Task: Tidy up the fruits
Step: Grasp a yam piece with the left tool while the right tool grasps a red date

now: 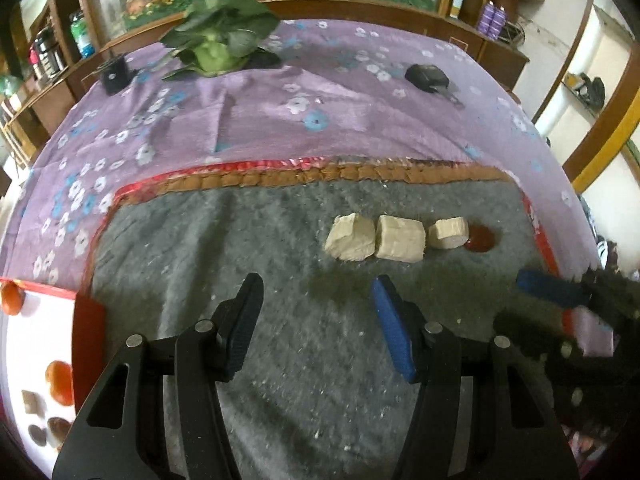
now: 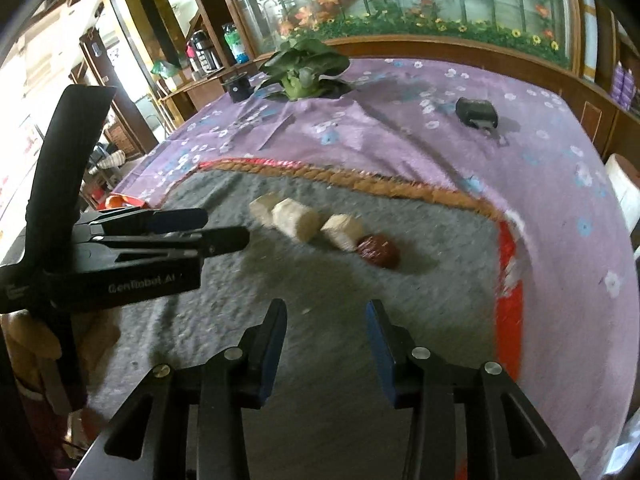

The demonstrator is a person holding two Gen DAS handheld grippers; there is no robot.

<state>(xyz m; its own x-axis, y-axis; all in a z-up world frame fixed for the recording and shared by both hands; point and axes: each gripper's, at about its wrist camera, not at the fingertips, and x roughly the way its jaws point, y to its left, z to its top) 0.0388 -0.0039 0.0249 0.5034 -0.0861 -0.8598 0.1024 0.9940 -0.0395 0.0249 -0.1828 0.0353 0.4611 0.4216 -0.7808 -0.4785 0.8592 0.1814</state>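
L tongs (image 1: 316,292) spread, empty, above grey mat (image 1: 280,360). R tongs (image 2: 326,316) spread, empty. Three pale chunks (image 1: 400,238) + red fruit (image 1: 482,238) in row.

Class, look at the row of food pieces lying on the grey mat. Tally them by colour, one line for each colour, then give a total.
Pale cream chunks: 3
Dark red fruit: 1
Total: 4

three blocks (image 1: 394,238) in row on mat (image 1: 240,240) | fruit (image 1: 480,238) right end, touching
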